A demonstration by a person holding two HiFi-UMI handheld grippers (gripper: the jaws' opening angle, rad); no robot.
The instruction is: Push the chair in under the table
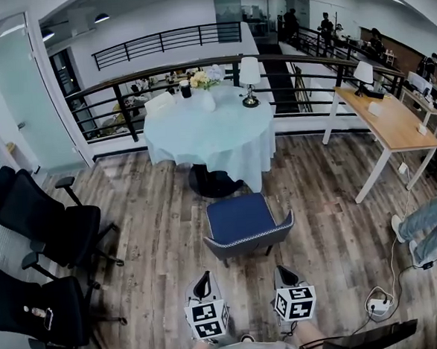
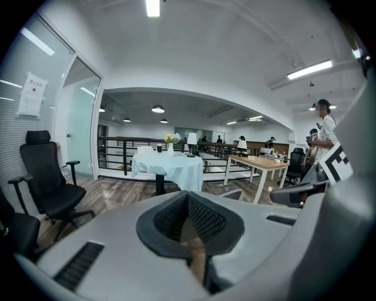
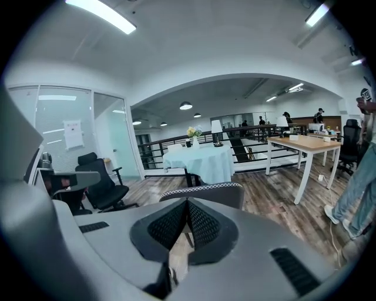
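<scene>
A blue-seated chair (image 1: 242,220) with a grey curved back stands on the wood floor, a short way out from the round table (image 1: 208,133) with its pale tablecloth. My left gripper (image 1: 202,284) and right gripper (image 1: 285,276) are both shut and empty, side by side just behind the chair's back, not touching it. In the right gripper view the chair back (image 3: 205,193) rises right beyond my shut right gripper (image 3: 187,203). My left gripper (image 2: 188,197) is shut in the left gripper view too, with only a corner of the chair back (image 2: 232,193) showing to its right and the table (image 2: 169,167) farther off.
Two black office chairs (image 1: 46,223) stand at the left. A long wooden desk (image 1: 390,124) is at the right, with a person's legs (image 1: 431,226) and a power strip (image 1: 378,304) on the floor nearby. A lamp (image 1: 250,77), flowers and a cup sit on the table; a railing runs behind it.
</scene>
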